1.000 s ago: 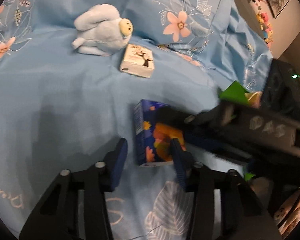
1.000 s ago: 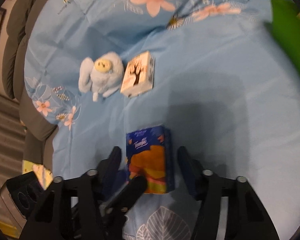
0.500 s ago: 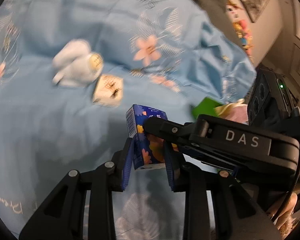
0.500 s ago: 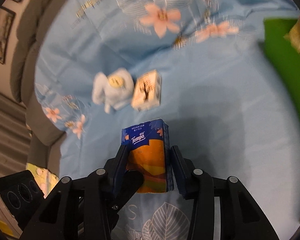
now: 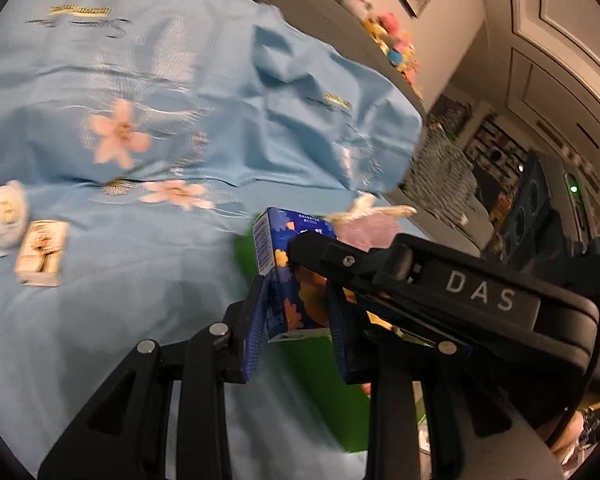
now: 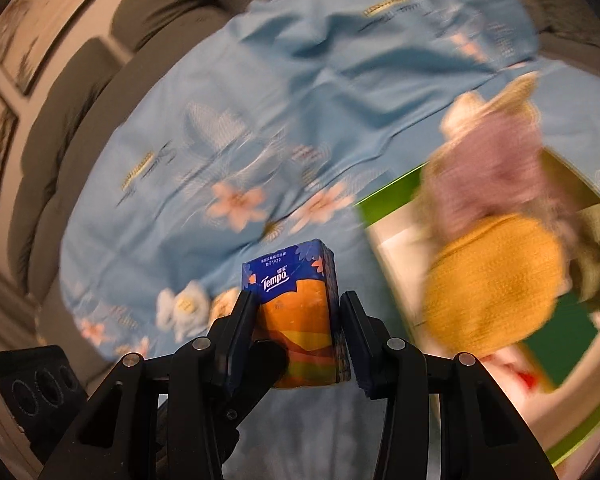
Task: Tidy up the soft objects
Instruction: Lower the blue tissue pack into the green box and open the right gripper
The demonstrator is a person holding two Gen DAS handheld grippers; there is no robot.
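A light blue floral sheet is spread over a grey sofa; framed pictures are hung on the wall behind. The tissue pack is held above the sheet, clamped between the jaws of both the left gripper and the right gripper. A green box of plush toys is blurred and cut off at the right edge. A small blue plush and a small carton are seen on the sheet, partly blurred.
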